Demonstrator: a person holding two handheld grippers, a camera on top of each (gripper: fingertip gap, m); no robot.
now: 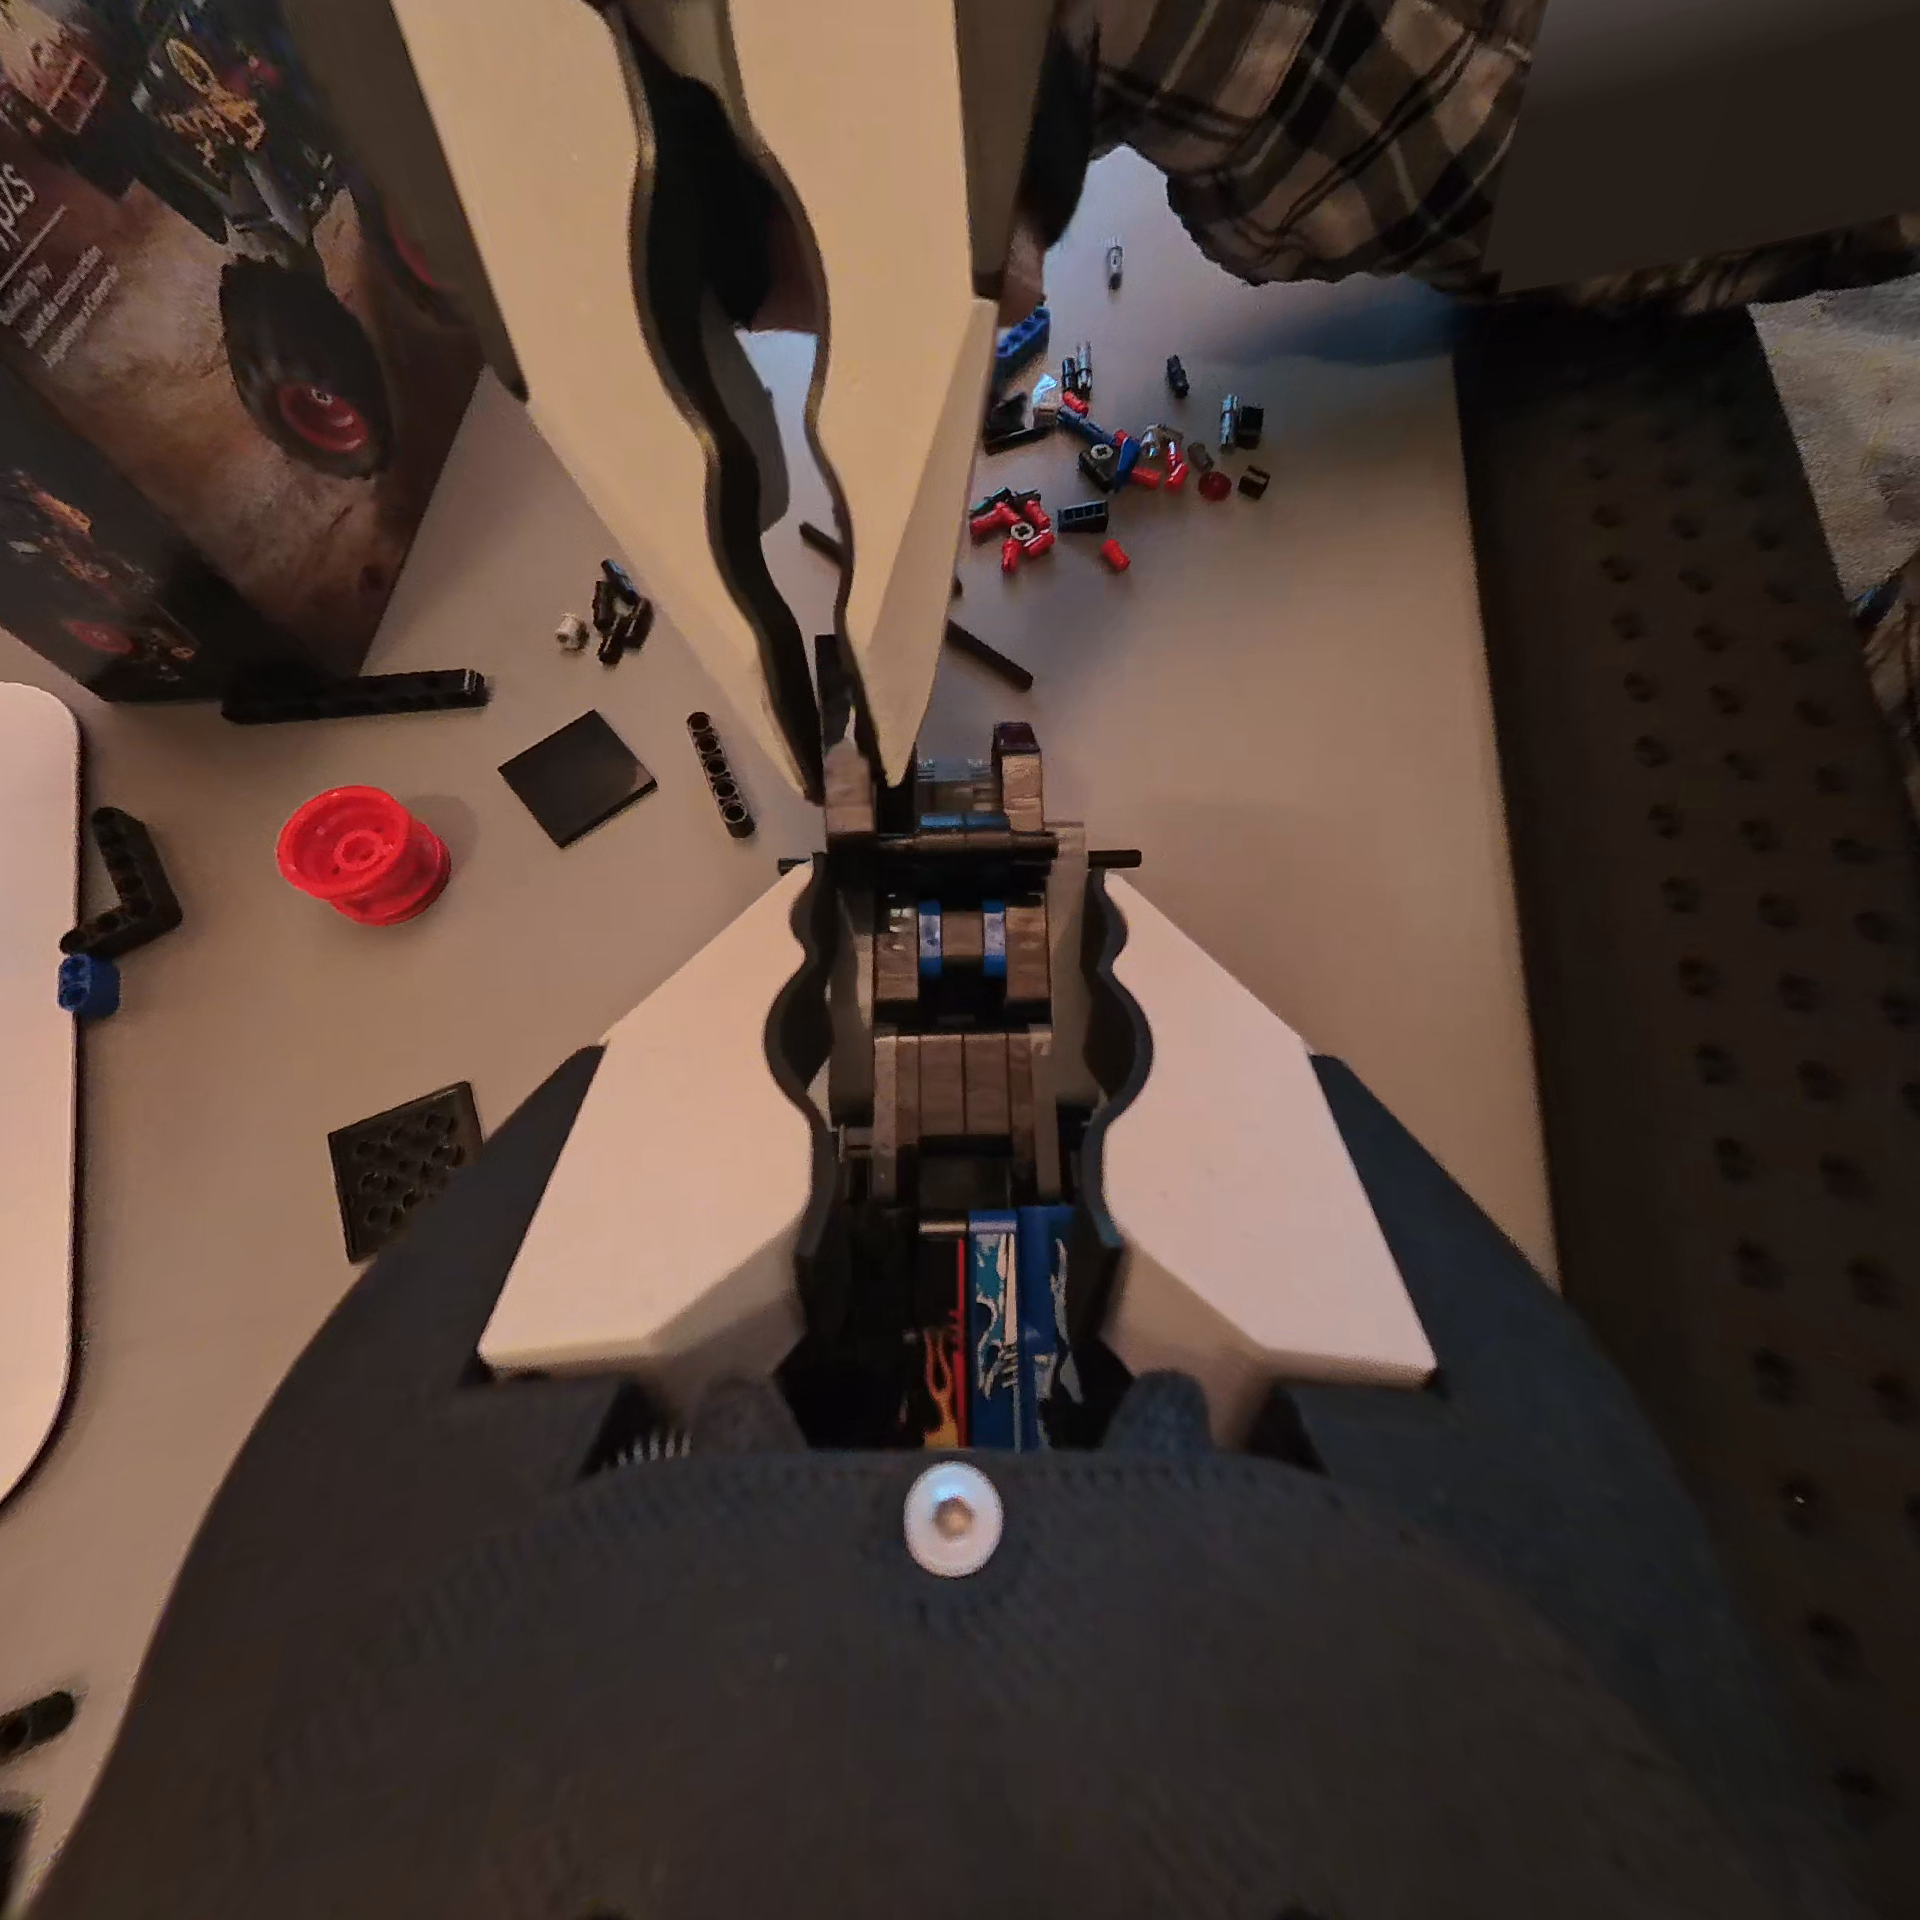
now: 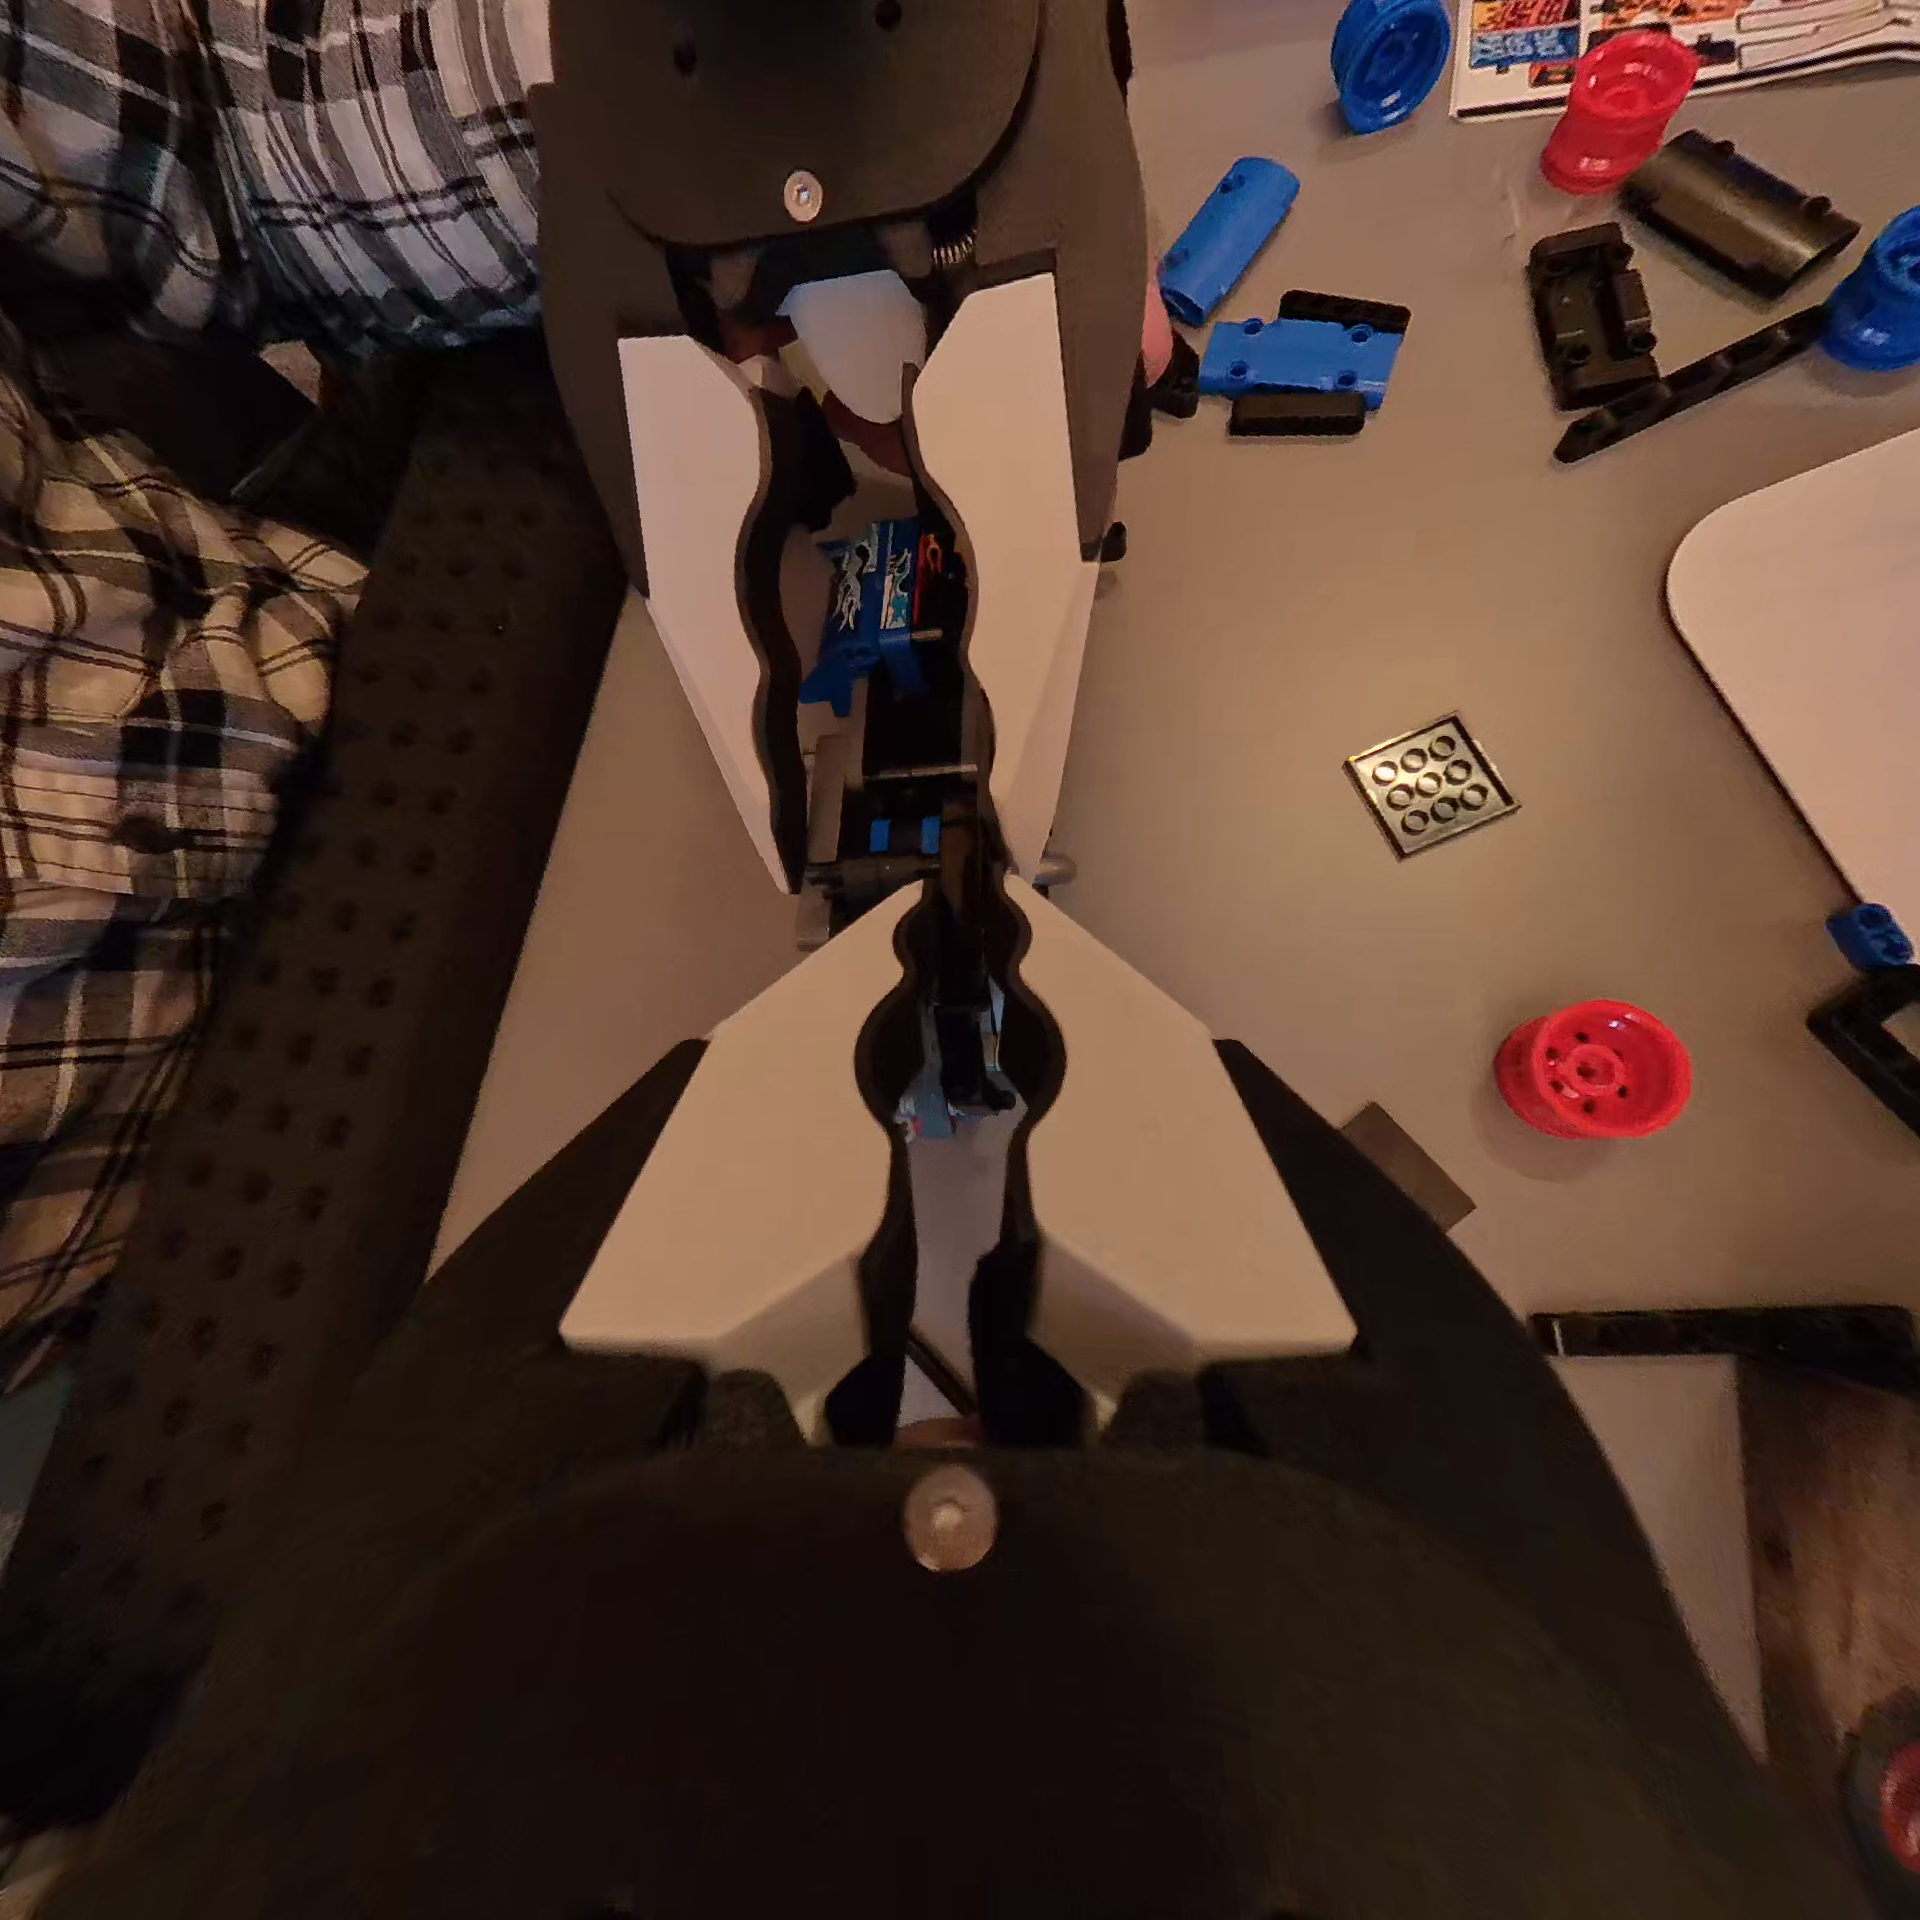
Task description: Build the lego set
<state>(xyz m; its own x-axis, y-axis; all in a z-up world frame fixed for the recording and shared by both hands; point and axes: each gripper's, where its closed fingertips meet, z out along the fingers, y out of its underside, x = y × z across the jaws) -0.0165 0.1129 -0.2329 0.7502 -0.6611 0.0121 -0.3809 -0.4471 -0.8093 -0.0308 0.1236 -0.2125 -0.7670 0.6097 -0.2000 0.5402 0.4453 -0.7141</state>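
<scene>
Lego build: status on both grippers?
Left gripper shut on lego assembly. Right gripper shut on black piece at its end. Loose parts on table, none obstructing.

Wheels and grippers counted

Right wrist view shows two red wheels (image 2: 1593,1067) (image 2: 1616,109) and two blue wheels (image 2: 1390,60) (image 2: 1875,301), one flat square plate (image 2: 1431,784) with nine holes, and two grippers: left gripper (image 2: 914,883) and right gripper (image 2: 961,914).
</scene>
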